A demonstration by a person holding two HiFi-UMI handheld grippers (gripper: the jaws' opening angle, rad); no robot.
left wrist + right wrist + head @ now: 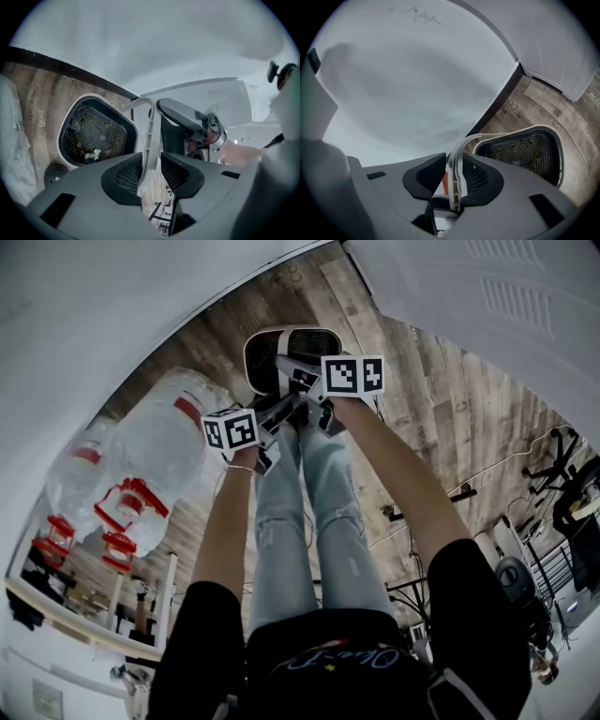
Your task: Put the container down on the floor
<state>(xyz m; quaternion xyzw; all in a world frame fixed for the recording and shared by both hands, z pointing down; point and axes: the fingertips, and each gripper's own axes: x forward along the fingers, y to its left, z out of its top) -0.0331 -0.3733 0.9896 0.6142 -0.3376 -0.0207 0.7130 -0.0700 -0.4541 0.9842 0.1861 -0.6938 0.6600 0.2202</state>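
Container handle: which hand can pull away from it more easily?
Probably the right. On the right gripper the fingers leave a clear gap beside the handle; on the left gripper they sit closer around it.

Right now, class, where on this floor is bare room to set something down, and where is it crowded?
Bare wood planks lie between the mesh-lined container and the white vented panel. Crowded: water jugs at the left, cables at the right.

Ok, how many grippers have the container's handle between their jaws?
2. The left gripper and the right gripper each straddle the handle of the container, jaws parted, not clamped.
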